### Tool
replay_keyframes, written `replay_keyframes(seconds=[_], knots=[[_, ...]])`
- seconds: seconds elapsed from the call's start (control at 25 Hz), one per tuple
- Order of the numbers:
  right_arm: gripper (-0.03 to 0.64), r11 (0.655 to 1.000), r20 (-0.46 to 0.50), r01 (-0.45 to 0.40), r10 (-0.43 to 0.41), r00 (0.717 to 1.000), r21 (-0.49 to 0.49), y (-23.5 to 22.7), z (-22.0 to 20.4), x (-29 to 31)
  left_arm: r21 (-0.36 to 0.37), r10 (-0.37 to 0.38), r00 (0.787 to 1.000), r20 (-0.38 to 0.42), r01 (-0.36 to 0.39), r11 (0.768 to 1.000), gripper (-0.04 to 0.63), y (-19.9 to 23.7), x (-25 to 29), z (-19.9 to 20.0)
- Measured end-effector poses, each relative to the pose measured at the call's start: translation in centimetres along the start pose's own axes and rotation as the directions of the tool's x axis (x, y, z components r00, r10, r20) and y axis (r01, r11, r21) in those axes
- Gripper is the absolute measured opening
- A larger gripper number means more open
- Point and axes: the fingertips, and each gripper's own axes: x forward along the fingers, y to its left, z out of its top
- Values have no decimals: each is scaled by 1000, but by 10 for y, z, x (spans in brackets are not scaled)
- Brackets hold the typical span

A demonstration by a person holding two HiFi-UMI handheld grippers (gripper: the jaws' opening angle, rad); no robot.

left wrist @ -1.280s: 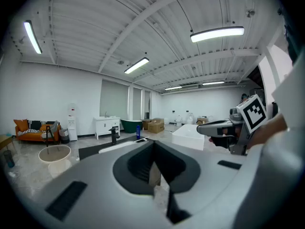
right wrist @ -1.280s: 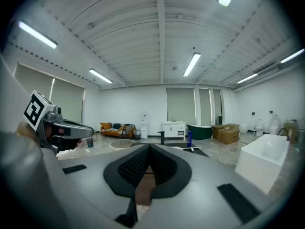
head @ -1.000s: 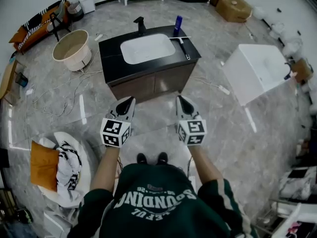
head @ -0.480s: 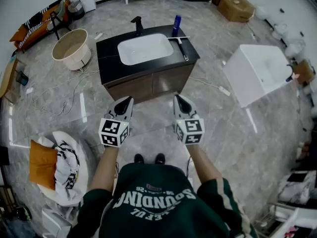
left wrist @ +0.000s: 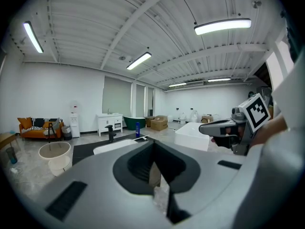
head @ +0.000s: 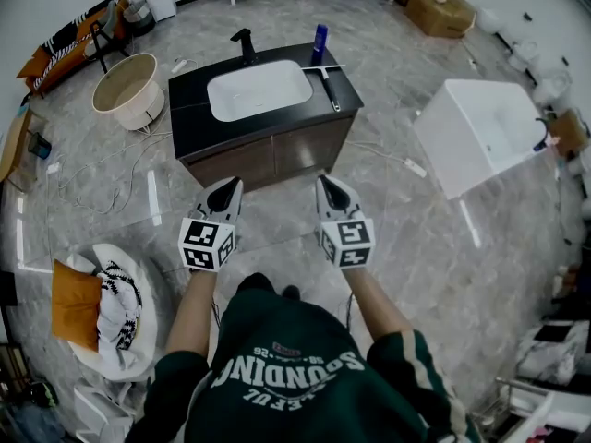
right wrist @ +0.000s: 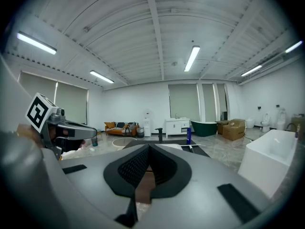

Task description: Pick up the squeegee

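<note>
The squeegee (head: 325, 75) lies on the right part of a black vanity top (head: 189, 109), its pale blade toward the back and its handle toward the front. A blue bottle (head: 319, 37) stands just behind it. My left gripper (head: 228, 193) and right gripper (head: 331, 190) are held side by side over the floor in front of the vanity, both shut and empty, well short of the squeegee. The left gripper view shows the squeegee (left wrist: 141, 138) far ahead past the left gripper's (left wrist: 153, 146) shut jaws. It lies equally far ahead as the squeegee (right wrist: 192, 146) beyond the right gripper (right wrist: 148, 149) in the right gripper view.
A white basin (head: 259, 90) and black faucet (head: 243, 42) sit in the vanity top. A beige tub (head: 127, 89) stands at left, a white bathtub (head: 480, 132) at right. Cables (head: 102, 169) trail over the marble floor. A chair with an orange cushion (head: 76, 305) is near left.
Both grippers have moved forward together toward the vanity, staying shut. The person has stepped closer, and the vanity sits further up and left in the head view.
</note>
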Motion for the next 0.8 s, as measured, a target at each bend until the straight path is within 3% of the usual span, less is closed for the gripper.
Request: replay_keyframes(seconds=[0.36, 0.8], knots=[[2, 1000, -11, 0, 0, 1000, 1, -26, -4, 22, -12, -10, 1000, -9, 10, 1000, 2, 2, 39, -1], [2, 999, -35, 36, -36, 999, -1, -67, -2, 85, -14, -47, 999, -20, 47, 999, 2, 39, 122, 4]])
